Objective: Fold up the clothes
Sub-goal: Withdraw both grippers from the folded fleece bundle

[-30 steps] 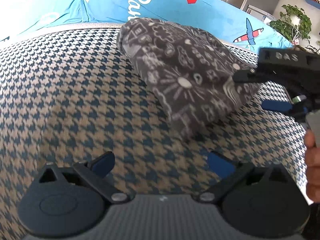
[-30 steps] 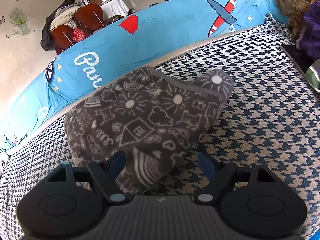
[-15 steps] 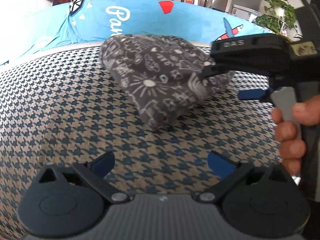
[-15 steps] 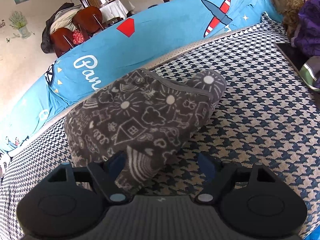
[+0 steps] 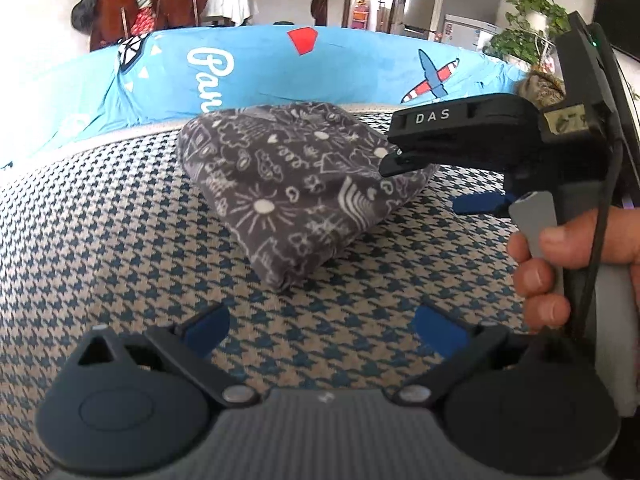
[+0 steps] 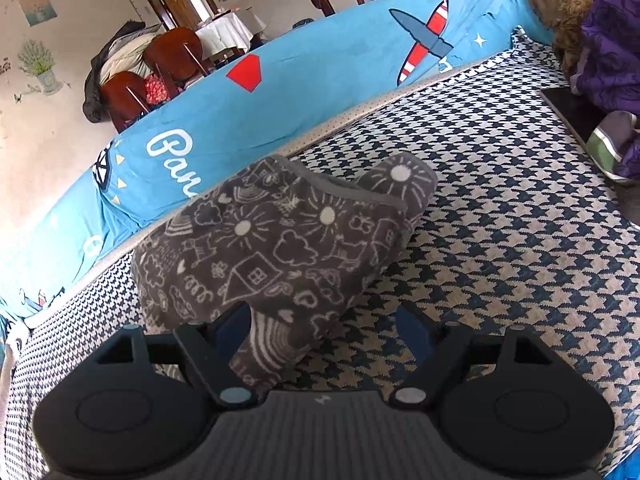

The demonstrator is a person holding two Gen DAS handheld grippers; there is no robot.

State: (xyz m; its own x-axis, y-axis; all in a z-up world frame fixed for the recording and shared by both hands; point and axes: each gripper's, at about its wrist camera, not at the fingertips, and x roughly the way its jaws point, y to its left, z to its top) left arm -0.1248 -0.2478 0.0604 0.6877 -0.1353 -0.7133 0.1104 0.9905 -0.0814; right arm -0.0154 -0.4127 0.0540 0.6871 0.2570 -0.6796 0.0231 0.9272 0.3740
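A folded grey garment (image 5: 304, 184) with white doodles lies on the houndstooth cushion (image 5: 100, 240). My left gripper (image 5: 323, 330) is open and hangs over bare cushion, a short way in front of the garment's near corner. The right gripper (image 5: 420, 188) comes in from the right, held by a hand (image 5: 540, 276), its fingers by the garment's right edge. In the right wrist view the garment (image 6: 288, 240) fills the middle. Its near corner lies between the wide-open fingers of the right gripper (image 6: 324, 332), close against the left finger; no pad presses it.
A blue padded back (image 6: 320, 64) with white lettering and a plane print runs behind the cushion. A heap of purple and brown clothes (image 6: 600, 40) and a dark flat slab (image 6: 572, 112) lie at the far right. Wooden chairs (image 5: 152, 8) stand beyond.
The left gripper has drawn back and risen away from the garment, so the garment looks smaller and the right gripper and its hand show more fully. The right gripper has barely shifted.
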